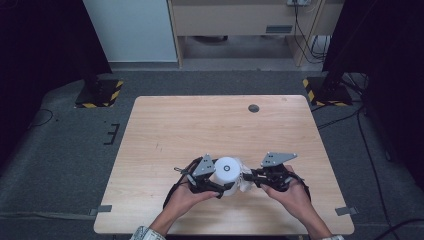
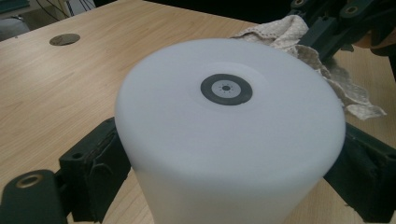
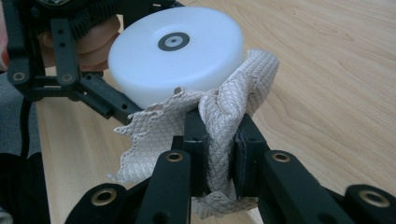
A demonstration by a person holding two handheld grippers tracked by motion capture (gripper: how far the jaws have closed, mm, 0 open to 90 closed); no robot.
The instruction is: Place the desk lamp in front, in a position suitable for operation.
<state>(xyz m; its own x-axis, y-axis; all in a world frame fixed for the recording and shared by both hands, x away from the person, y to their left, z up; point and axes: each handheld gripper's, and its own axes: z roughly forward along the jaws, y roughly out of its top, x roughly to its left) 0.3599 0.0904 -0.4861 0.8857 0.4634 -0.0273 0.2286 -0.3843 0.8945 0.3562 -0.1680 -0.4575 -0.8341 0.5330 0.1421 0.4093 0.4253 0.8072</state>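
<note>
A: R gripper (image 3: 219,140) first, what's it got?

B: Jaws pinched tight on a bunched cloth (image 3: 224,107), beige, quilted weave. Folded wad sits between the pads; the rest spills out in front and hangs below. It's pressed against the side of the white cylinder (image 3: 177,51).

A: And L gripper (image 1: 209,181)?

B: Spread wide round the cylinder's body, one pad (image 2: 95,170) on each flank, both touching. So it's clamping the thing upright, near the front edge of the table (image 1: 220,120), about mid-width.

A: Step in hand?

B: Looks like wiping the cylinder's wall w/ the cloth while the L holds it steady. My read, anyway.

A: Tips to do it well?

B: Keep the L grip firm & low so the cylinder doesn't tip or spin when the cloth pushes sideways. Keep the cloth wad, not the bare jaw tips, on the plastic, or they could scrape it. Sweep round the curve w/ light pressure; push too hard and it could slide toward the L hand. Loose tail of cloth could snag on the L jaw nearby, so watch that.

A: Count?

B: 1 cylinder, white, w/ 1 dark ring mark (image 2: 226,89) at the centre of its top. 1 cloth. 2 grippers, 1 per hand. Table has 1 small round grommet (image 1: 254,108) near the far edge, well apart from the work. Nothing else on the tabletop that I can make out.
</note>
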